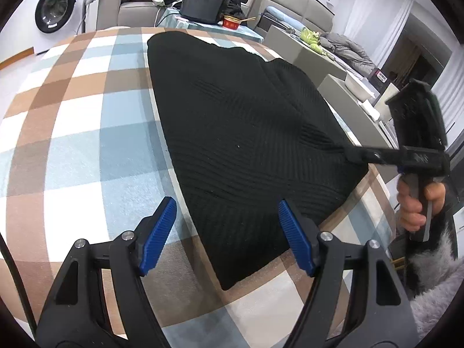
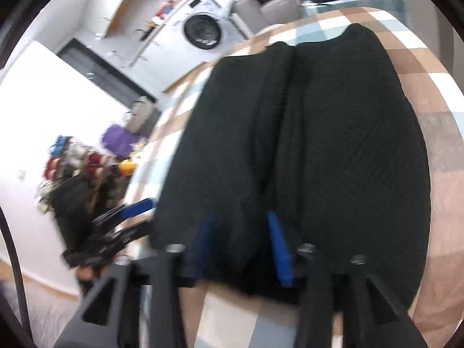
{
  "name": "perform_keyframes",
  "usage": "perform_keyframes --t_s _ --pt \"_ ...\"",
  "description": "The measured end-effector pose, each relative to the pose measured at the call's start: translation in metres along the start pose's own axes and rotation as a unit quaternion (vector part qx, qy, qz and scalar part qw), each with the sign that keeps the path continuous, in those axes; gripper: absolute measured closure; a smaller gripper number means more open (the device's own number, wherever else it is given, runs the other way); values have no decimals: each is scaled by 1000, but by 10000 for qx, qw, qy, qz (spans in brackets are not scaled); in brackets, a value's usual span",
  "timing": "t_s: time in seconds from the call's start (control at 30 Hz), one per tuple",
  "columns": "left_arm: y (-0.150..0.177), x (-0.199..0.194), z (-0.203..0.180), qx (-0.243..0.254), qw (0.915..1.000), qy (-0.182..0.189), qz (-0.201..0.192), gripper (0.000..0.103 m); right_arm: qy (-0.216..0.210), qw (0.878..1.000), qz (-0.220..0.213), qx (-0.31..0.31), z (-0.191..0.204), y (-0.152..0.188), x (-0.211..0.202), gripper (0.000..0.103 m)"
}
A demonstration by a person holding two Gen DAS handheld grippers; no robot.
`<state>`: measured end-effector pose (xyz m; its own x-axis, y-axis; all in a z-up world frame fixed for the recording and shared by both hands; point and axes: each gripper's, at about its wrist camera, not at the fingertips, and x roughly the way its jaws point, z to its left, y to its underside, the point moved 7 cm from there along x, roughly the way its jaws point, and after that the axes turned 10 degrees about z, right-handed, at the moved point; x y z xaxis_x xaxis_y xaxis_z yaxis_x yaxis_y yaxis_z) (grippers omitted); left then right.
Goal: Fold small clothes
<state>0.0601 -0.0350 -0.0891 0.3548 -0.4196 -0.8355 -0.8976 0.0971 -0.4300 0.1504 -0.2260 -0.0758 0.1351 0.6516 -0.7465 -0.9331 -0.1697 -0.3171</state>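
Observation:
A black ribbed knit garment (image 1: 246,133) lies folded on the checked tablecloth (image 1: 72,133). My left gripper (image 1: 226,236) hovers open at the garment's near corner. Its blue pads stand wide apart and hold nothing. In the left wrist view, my right gripper (image 1: 352,155) reaches in from the right with its tips at the garment's right edge, and a hand (image 1: 414,203) holds its grip. The right wrist view is blurred. There my right gripper (image 2: 243,246) stands with its pads apart astride a raised fold of the garment (image 2: 333,133). My left gripper (image 2: 142,217) shows at the left.
A washing machine (image 1: 55,8) stands at the back left. Behind the table are a grey sofa (image 1: 130,8) with clothes, a black box (image 1: 203,5) and a red bowl (image 1: 232,23). Grey furniture (image 1: 307,55) runs along the right. The table's edge lies close on the right.

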Motion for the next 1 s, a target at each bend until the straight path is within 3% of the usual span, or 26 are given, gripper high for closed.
perform_keyframes --t_s 0.1,0.13,0.17,0.33,0.37,0.43,0.5,0.57,0.63,0.83,1.0 --pt "-4 5 -1 -15 10000 -2 12 32 292 9994 91 -162 1 8 7 58" --pt "-4 6 0 -29 10000 7 9 32 434 9988 108 -190 2 7 11 75" --pt "-5 6 0 -46 10000 11 -4 32 409 9988 125 -229 5 7 12 99" --pt "-12 -1 5 -148 9998 -14 -122 32 603 9956 -185 -692 34 10 -9 99" --pt "-12 -1 7 -162 9998 -18 -127 32 931 9938 -46 -608 23 25 -12 98" --pt "-13 1 10 -200 9997 -19 -107 32 1152 9921 375 -333 7 33 4 98" --pt "-13 4 13 -226 9997 -58 -55 32 945 9948 354 -153 -1 32 2 96" --pt "-14 6 14 -215 9997 -106 -31 32 678 9977 46 -55 1 21 -11 77" --pt "-16 7 15 -234 9997 -97 -43 32 669 9971 -350 104 -4 5 -20 62" --pt "-28 8 26 -427 9989 -137 -125 32 694 9949 -423 598 -35 -39 1 61" --pt "-33 10 34 -511 9985 -153 -135 32 485 9970 -322 517 -34 -71 25 61"
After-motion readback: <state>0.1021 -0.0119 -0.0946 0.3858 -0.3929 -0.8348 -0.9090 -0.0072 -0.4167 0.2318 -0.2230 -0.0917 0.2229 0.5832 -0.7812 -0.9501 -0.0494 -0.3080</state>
